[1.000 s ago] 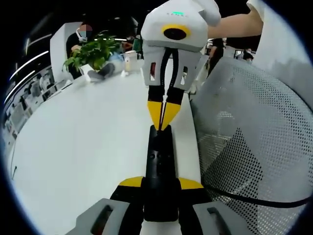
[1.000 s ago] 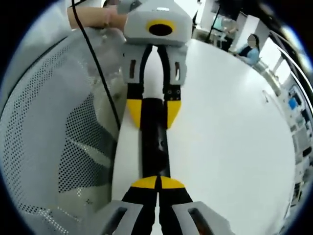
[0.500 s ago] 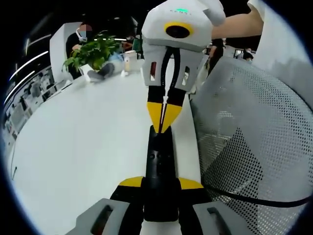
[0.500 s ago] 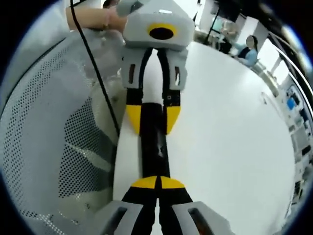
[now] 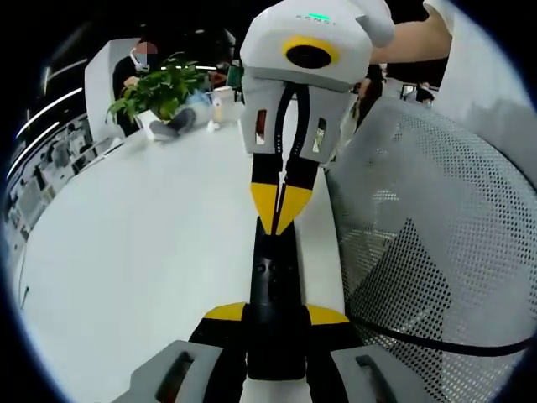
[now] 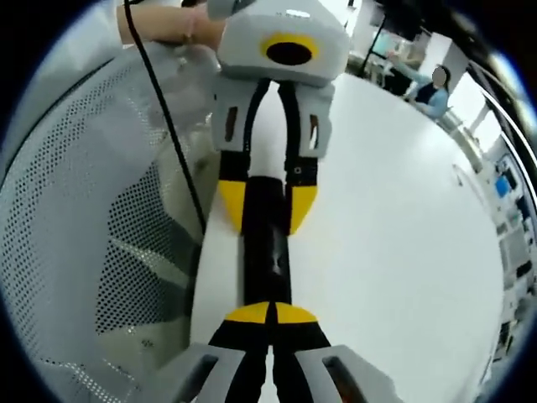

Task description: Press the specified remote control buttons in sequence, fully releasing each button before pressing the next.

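A slim black remote [image 5: 273, 281] lies lengthwise near the white table's edge. My left gripper [image 5: 275, 316] is shut on its near end, one yellow fingertip on each side. In the right gripper view the left gripper [image 6: 267, 206] clamps the far end of the remote [image 6: 267, 256]. My right gripper [image 6: 270, 313] is shut, its yellow tips pressed together on top of the remote's near end. Seen from the left gripper view, the right gripper [image 5: 276, 225] points down with its closed tips touching the remote's upper face near the far end. A hand holds each gripper body.
A grey mesh chair back [image 5: 428, 252] stands tight against the table edge [image 5: 331, 252], with a black cable [image 6: 172, 126] across it. A potted plant [image 5: 155, 91] and cups sit at the far end. People sit in the background [image 6: 432, 84]. Bare white tabletop [image 5: 143, 235] spreads beside the remote.
The right gripper's closed tips have slid a little along the remote toward the left gripper. The left gripper still holds the remote, which has not moved.
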{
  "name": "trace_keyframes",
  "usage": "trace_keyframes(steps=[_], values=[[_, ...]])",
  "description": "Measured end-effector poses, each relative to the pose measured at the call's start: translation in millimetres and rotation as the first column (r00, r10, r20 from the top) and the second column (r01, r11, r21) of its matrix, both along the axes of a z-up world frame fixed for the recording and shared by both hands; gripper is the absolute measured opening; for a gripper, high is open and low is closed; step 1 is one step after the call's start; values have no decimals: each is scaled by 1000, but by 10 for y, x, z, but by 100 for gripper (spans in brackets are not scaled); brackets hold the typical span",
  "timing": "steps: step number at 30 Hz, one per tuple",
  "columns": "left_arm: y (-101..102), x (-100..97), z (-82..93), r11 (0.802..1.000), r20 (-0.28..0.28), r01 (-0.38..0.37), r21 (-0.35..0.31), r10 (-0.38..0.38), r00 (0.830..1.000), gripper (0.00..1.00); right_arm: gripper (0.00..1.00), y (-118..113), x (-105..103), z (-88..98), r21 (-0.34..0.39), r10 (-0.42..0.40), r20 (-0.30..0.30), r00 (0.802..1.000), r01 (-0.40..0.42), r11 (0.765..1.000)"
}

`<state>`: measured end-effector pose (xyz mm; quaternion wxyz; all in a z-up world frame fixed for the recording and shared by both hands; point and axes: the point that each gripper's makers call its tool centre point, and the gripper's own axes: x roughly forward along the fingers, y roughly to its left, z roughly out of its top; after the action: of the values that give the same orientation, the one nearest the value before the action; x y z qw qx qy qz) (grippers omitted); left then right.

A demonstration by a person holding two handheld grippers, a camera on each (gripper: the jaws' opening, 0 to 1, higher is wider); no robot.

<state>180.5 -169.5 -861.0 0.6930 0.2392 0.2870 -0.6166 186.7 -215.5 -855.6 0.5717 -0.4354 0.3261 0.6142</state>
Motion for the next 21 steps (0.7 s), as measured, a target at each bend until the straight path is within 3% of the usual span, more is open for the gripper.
trace_keyframes(steps=[3,6,9,21], values=[[-1,1,-1,1000,0,-1,-1,1,1000,24,0,-4,6,1,12,-9,-10,1000,9,1000],[0,1,-1,1000,1,-1,-1,1,1000,24,0,-4,-2,23,47,-91,-62,994,94,994],[0,2,1,1000,2,-1,0,1,1000,24,0,-2,11,43,76,-98,-61,993,103,992],[0,3,0,1000,0,-2,-2,2,1000,24,6,27,-33,19,47,-35,-71,997,38,998]])
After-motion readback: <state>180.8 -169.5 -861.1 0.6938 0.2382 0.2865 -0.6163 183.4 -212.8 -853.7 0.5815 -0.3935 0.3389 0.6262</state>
